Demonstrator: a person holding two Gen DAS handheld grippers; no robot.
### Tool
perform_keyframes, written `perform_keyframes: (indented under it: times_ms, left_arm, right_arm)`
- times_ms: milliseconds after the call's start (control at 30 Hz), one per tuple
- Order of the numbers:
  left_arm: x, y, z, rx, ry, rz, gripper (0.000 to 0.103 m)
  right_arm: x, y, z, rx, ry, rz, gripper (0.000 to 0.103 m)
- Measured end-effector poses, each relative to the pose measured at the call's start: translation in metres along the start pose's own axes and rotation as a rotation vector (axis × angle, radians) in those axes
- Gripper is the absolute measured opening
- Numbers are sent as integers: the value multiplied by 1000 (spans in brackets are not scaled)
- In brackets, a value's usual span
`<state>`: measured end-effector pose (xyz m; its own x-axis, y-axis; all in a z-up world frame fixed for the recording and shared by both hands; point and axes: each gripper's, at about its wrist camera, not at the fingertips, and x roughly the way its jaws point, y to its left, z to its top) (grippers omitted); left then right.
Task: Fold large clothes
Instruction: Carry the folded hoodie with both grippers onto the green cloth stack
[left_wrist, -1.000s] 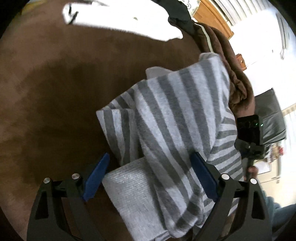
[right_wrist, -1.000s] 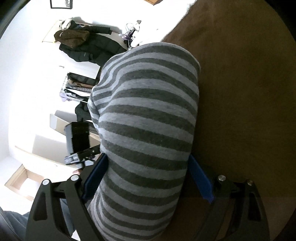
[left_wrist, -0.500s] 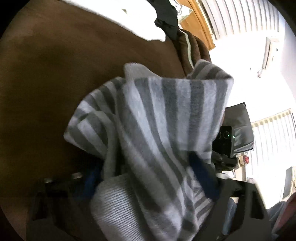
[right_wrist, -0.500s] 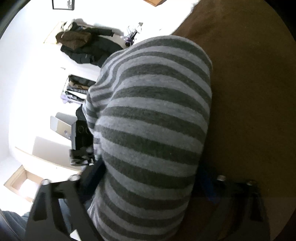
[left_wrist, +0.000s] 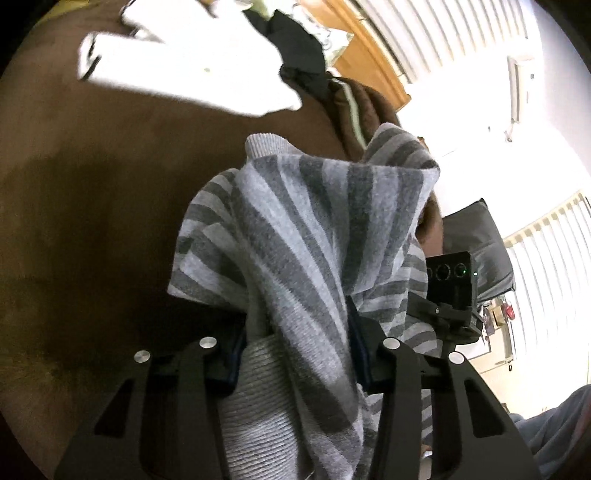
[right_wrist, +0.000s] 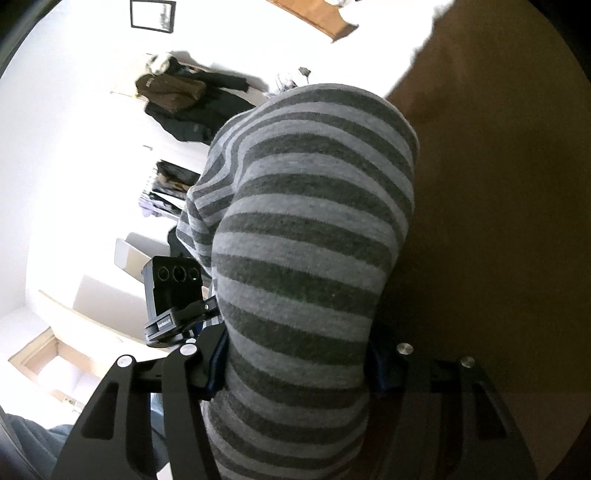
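While lifted above brown surface (left_wrist: 92, 229), striped sweater (left_wrist: 303, 236) clamped by left tool (left_wrist: 295, 354) and right tool (right_wrist: 295, 365).

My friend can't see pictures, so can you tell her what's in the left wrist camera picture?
A black claw is shut on a bunched grey striped sweater, holding it above a brown blanket. Farther back lie a white cloth and a black garment, and the other claw's camera peeks out at the right.
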<state>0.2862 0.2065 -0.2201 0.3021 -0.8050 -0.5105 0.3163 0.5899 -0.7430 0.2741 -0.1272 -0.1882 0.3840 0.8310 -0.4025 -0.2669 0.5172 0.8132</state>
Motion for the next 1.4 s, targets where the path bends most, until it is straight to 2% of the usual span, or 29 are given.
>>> perform_keyframes:
  times_ms: [200, 367, 567, 700, 900, 1133, 1267, 1400]
  left_arm:
    - [-16, -71, 13, 117, 17, 22, 46]
    - [-11, -116, 11, 197, 52, 26, 46]
    - [23, -173, -5, 278, 102, -27, 46]
    - [60, -218, -11, 333, 145, -78, 46]
    - [138, -307, -19, 441, 223, -166, 46]
    - [265, -420, -43, 571, 360, -245, 45]
    - [348, -473, -64, 634, 452, -297, 45]
    - [416, -495, -82, 649, 521, -304, 43]
  right_arm:
    - [-51, 42, -6, -46, -69, -1, 58]
    - [-99, 53, -29, -52, -133, -27, 58]
    - [-169, 53, -68, -48, -222, -73, 58]
    - [-225, 53, -88, -25, -292, -119, 58]
    - [-339, 33, -121, 28, -432, -201, 58]
    - [-486, -15, -170, 148, -596, -333, 58]
    - [-546, -45, -199, 195, -668, -411, 58]
    - [-585, -87, -226, 265, -726, -467, 58]
